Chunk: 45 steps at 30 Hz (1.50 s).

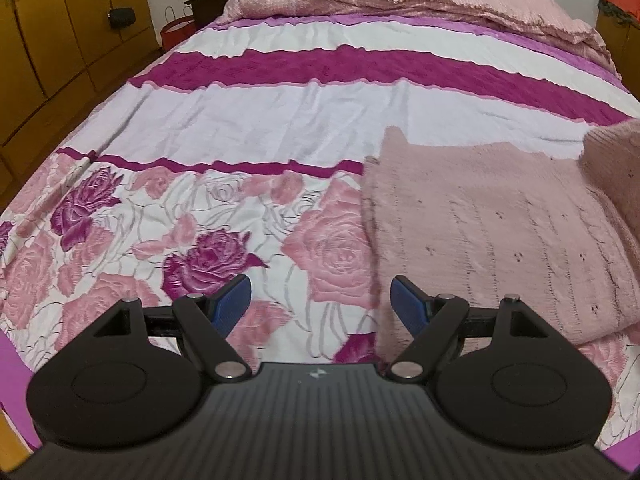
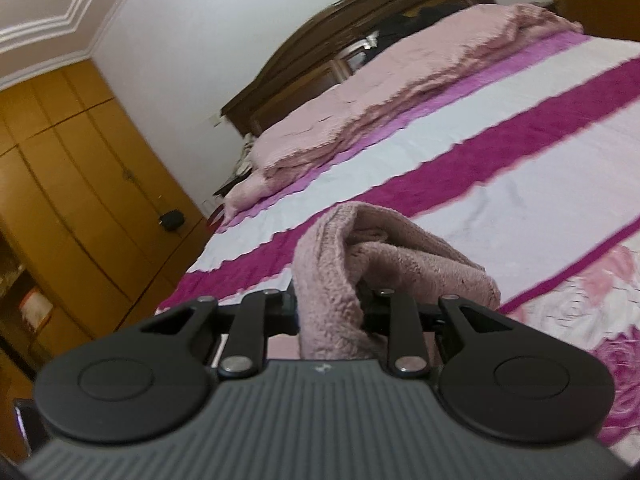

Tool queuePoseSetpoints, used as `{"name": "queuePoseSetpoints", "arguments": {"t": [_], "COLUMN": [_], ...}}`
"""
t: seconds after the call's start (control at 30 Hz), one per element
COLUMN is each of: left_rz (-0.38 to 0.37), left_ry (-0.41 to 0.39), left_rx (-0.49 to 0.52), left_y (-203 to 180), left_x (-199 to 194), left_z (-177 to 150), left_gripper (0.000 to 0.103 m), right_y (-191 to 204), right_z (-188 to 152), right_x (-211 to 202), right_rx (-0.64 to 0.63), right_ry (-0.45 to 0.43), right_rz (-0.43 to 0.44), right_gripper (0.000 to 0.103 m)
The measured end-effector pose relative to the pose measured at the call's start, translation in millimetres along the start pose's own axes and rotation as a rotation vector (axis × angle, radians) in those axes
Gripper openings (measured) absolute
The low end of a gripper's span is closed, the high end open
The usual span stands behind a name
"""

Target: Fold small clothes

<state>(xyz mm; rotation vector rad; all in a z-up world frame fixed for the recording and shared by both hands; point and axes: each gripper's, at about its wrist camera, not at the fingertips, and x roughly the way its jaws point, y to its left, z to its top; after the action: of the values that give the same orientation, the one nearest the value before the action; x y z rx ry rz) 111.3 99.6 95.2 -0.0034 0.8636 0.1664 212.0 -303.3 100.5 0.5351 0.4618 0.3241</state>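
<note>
Home bedroom, as was shown by: rose-printed magenta-striped bedspread point(image 1: 248, 120); arched dark wooden headboard point(image 2: 360, 28); tall yellow-brown wooden wardrobe point(image 2: 80, 184); folded pale pink quilt point(image 1: 420, 0).

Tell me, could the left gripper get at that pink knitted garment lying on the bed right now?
Probably yes: the left gripper is open and empty, and the pink knitted garment lies just beside its right finger, with nothing between.

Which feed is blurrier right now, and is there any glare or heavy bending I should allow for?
Right wrist view: tilted and smeared, the striped floral bedspread streaked; the fuzzy pink knitted garment fills the right gripper. Left wrist view: sharper, slight blur at that garment's left edge; open left gripper; fisheye bows the stripes. No glare in either.
</note>
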Motion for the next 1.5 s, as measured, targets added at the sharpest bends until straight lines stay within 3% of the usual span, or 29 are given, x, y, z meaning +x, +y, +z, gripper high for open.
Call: {"name": "queuePoseSetpoints", "arguments": {"t": [0.17,0.33,0.57,0.73,0.87,1.07,1.2,1.5], "left_rz": [0.011,0.008,0.002,0.0,-0.014,-0.013,-0.02,-0.056], "left_ry": [-0.008,-0.002,0.003,0.003,-0.009,-0.006,-0.012,-0.057], "left_rx": [-0.02,-0.056,-0.076,-0.088,-0.112,-0.122,-0.122,-0.077], "left_y": [17.5,32.7,50.3,66.5,79.7,87.8,88.8,69.3], "left_x": [-2.2,0.4,2.3,1.3,-0.4,0.8,-0.4,-10.6], "left_z": [-2.0,-5.6,-13.9,-18.7,-20.0,-21.5,-21.9,0.9], "left_gripper": [0.082,0.082,0.082,0.082,0.082,0.082,0.082,0.082], "right_y": [46.7,85.1,93.3,108.3,140.6,158.3,161.4,155.2], "right_z": [-9.5,-45.6,-108.2,-99.7,-92.2,-146.6,-149.9,-123.6], "right_x": [13.6,47.8,103.6,95.0,87.3,127.5,118.3,66.7], "right_rx": [-0.11,-0.221,-0.269,-0.243,-0.305,-0.438,-0.439,-0.372], "right_ry": [0.025,0.113,0.272,0.227,0.161,0.347,0.311,0.297], "right_rz": [0.026,0.017,-0.036,-0.032,-0.012,-0.041,0.001,0.13], "right_gripper": [0.027,0.027,0.026,0.026,0.026,0.029,0.042,0.051]}}
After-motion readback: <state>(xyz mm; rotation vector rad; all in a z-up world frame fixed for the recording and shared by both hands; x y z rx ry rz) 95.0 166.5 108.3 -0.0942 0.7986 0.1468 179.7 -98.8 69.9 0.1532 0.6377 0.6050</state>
